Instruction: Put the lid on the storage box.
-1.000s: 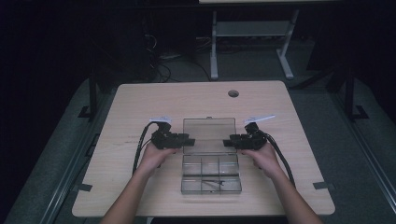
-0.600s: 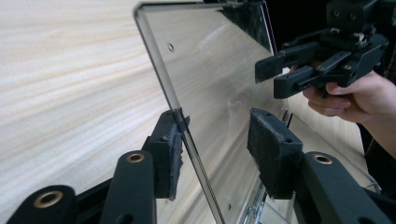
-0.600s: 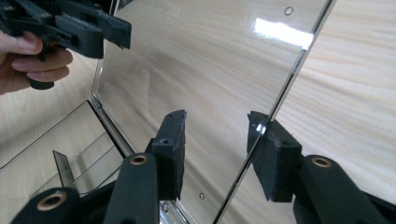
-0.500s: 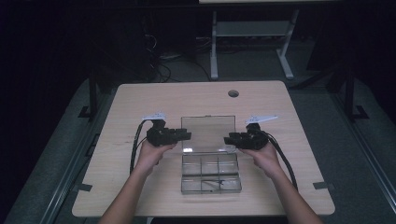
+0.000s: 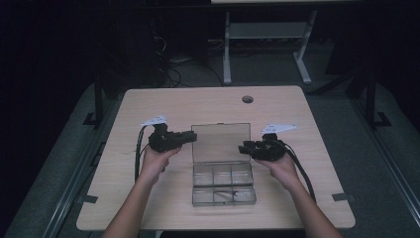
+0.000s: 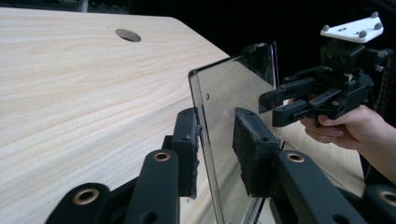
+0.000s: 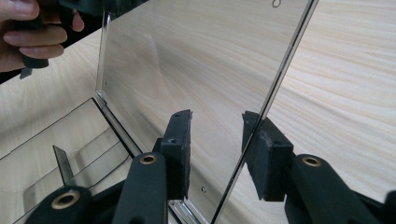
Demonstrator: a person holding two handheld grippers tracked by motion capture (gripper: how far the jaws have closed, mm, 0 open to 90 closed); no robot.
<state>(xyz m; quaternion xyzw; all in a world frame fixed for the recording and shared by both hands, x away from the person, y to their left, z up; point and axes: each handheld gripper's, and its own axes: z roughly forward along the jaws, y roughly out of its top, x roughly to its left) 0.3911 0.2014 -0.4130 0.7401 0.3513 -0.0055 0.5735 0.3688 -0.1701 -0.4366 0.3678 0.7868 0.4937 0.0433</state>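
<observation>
Two hand-held grippers bracketing the raised lid of a clear compartment box.

The left gripper (image 5: 190,136) has its jaws parted around the left edge of the lid (image 5: 221,142); one pad (image 6: 190,151) sits against the pane, the other stands off it. The right gripper (image 5: 243,147) likewise straddles the right edge with jaws parted, one pad (image 7: 258,149) touching the rim. The box (image 5: 224,183) lies near the middle of the wooden table (image 5: 148,198), toward the person's side, between the two hands. It is transparent and divided into six cells; its lid stands roughly upright on the far hinge. Bare tabletop lies on every side, with a round cable hole (image 5: 247,99) well beyond the lid.
</observation>
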